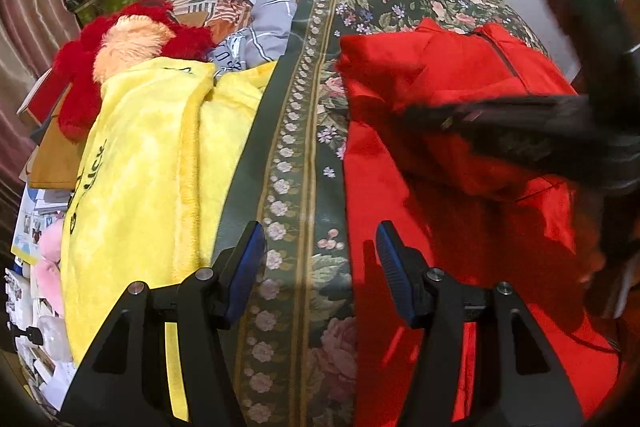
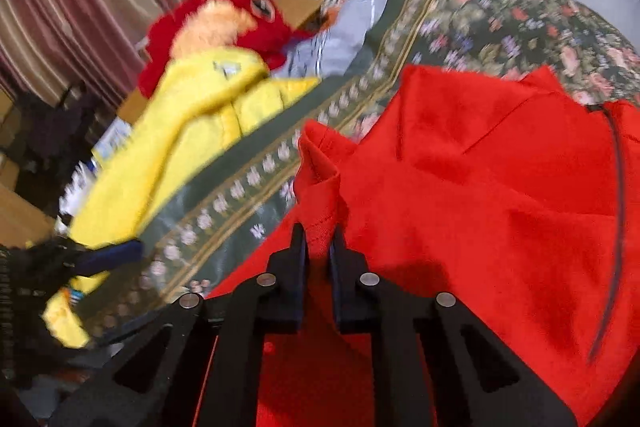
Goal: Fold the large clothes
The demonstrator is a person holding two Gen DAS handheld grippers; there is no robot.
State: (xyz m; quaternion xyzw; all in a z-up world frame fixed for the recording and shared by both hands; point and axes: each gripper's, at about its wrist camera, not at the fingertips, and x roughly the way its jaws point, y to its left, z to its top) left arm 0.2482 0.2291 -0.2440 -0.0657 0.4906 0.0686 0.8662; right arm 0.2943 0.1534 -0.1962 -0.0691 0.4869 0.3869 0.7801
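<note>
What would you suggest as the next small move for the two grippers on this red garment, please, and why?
Probably bring the left gripper down onto the near edge of the red garment and close on it. Its fingers are open and hold nothing above the floral bedspread, just beside that edge, while the right gripper already pinches a bunched fold, so a second grip would let the cloth be spread.

left hand-held gripper [image 1: 320, 267]: jaws spread wide, nothing between | right hand-held gripper [image 2: 319, 247]: jaws pinched together
</note>
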